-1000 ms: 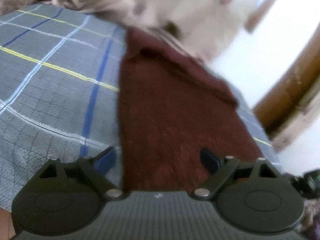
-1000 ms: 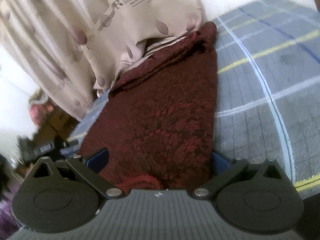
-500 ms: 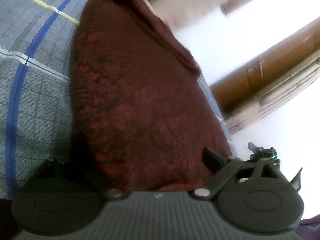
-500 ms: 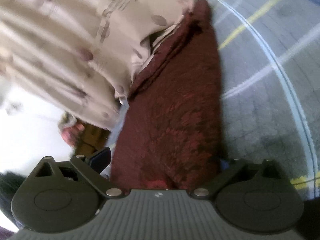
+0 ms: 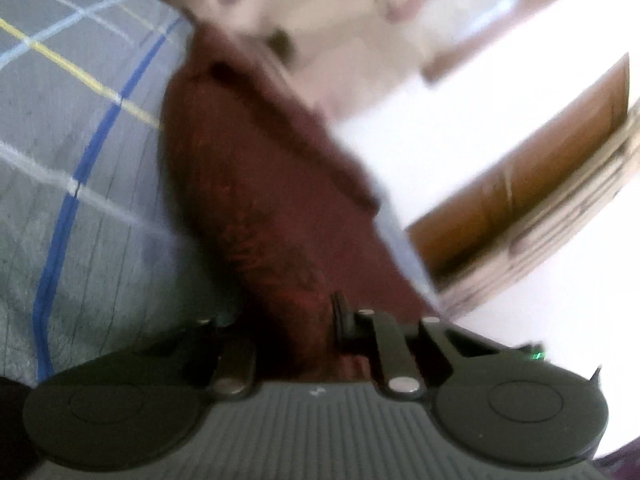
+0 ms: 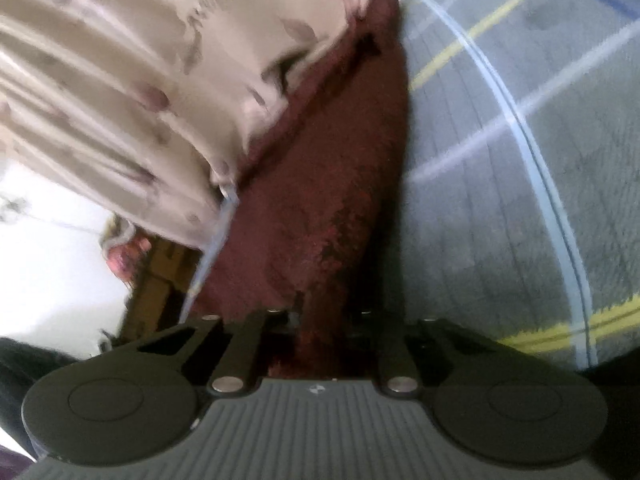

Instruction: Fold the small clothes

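A dark red knitted garment (image 5: pixel 260 200) lies lengthwise on a grey plaid bed sheet (image 5: pixel 72 140), with its far end tucked under a beige patterned cloth (image 5: pixel 320 20). My left gripper (image 5: pixel 296 332) is shut on the garment's near edge, which bunches between its fingers. The same garment (image 6: pixel 328 184) fills the middle of the right wrist view. My right gripper (image 6: pixel 324 320) is shut on its near edge too, the cloth pinched and raised off the sheet (image 6: pixel 500 200).
The beige patterned cloth (image 6: pixel 132 80) is heaped at the far end of the bed. The bed edge runs beside the garment, with a brown wooden door frame (image 5: pixel 540 184) and white floor beyond. Dark furniture (image 6: pixel 160 280) stands below the edge.
Both grippers went from open around the garment's near edge to shut on it. The edge now bunches up and lifts from the sheet.
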`<state>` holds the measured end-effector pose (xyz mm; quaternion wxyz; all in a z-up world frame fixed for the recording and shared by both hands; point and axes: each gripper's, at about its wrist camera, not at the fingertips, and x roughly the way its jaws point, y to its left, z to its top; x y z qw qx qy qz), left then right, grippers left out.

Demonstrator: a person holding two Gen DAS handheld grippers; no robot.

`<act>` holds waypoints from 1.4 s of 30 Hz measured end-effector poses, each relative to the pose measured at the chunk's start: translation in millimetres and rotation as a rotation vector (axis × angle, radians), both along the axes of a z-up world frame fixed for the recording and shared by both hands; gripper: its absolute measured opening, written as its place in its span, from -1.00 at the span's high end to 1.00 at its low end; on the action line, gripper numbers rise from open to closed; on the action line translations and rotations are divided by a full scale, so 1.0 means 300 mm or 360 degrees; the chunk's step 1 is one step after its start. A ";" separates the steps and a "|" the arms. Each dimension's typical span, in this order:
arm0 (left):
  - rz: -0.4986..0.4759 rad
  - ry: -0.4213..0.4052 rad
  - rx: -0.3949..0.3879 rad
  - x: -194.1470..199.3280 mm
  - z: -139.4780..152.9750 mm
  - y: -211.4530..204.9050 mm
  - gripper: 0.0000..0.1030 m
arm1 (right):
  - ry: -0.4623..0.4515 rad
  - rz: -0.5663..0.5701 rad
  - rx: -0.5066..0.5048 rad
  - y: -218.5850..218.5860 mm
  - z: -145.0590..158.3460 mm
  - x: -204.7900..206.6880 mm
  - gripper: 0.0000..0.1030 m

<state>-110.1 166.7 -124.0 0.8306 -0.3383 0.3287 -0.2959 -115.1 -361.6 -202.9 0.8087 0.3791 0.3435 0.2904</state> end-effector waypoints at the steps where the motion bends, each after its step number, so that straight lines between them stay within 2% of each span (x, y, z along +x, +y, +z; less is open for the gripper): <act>1: -0.0004 -0.0020 -0.0004 0.001 0.021 -0.003 0.71 | -0.0044 -0.0013 0.0033 -0.009 0.019 -0.005 0.68; 4: -0.0045 -0.0091 0.0063 0.009 0.067 -0.021 0.71 | -0.0111 -0.0030 0.0065 -0.019 0.070 -0.004 0.70; 6: -0.0050 -0.0072 0.0072 0.015 0.059 -0.024 0.71 | -0.0165 -0.0005 0.0094 -0.017 0.104 -0.002 0.70; 8: -0.0057 -0.0040 0.0067 0.013 0.039 -0.023 0.71 | -0.0204 0.0005 0.0040 -0.010 0.123 0.000 0.70; 11: -0.0054 0.0008 0.0118 0.010 0.006 -0.023 0.71 | -0.0130 -0.0012 0.0051 -0.016 0.085 0.012 0.70; 13: -0.0097 0.0051 0.0091 0.020 -0.021 -0.015 0.70 | -0.0111 -0.0016 0.0037 -0.020 0.061 0.003 0.70; 15: -0.0086 0.0074 0.0145 0.027 -0.037 -0.014 0.61 | -0.0081 -0.0024 0.0058 -0.025 0.036 0.002 0.70; 18: -0.0099 0.0060 0.0171 0.029 -0.047 -0.021 0.54 | -0.0062 -0.0018 -0.0035 -0.021 0.021 0.008 0.70; 20: -0.0074 0.0025 0.0226 0.021 -0.046 -0.031 0.59 | -0.0043 -0.0016 -0.0015 -0.021 0.007 0.010 0.70; 21: -0.0058 0.0035 0.0226 0.018 -0.050 -0.033 0.78 | -0.0042 -0.0015 -0.0041 -0.017 0.007 0.009 0.70; 25: -0.0004 0.0059 0.0221 0.001 -0.042 -0.045 0.80 | -0.0037 -0.0013 -0.0103 0.007 0.008 -0.001 0.73; 27: 0.0025 -0.0010 0.0158 -0.024 0.008 -0.039 0.81 | -0.0084 -0.0003 -0.0124 0.023 0.035 -0.020 0.73; 30: 0.0049 -0.0079 0.0048 -0.028 0.094 -0.022 0.81 | -0.0161 -0.0012 -0.0038 0.023 0.102 -0.047 0.74; 32: 0.0068 -0.0105 0.0016 -0.018 0.137 -0.010 0.81 | -0.0204 -0.0006 0.0006 0.020 0.151 -0.053 0.74; 38: 0.0148 -0.0151 -0.0096 0.027 0.228 0.011 0.81 | -0.0291 0.0004 0.0132 0.008 0.262 0.000 0.74; 42: 0.0198 -0.0216 -0.0148 0.103 0.295 0.007 0.81 | -0.0326 -0.0009 0.0216 -0.011 0.315 0.065 0.74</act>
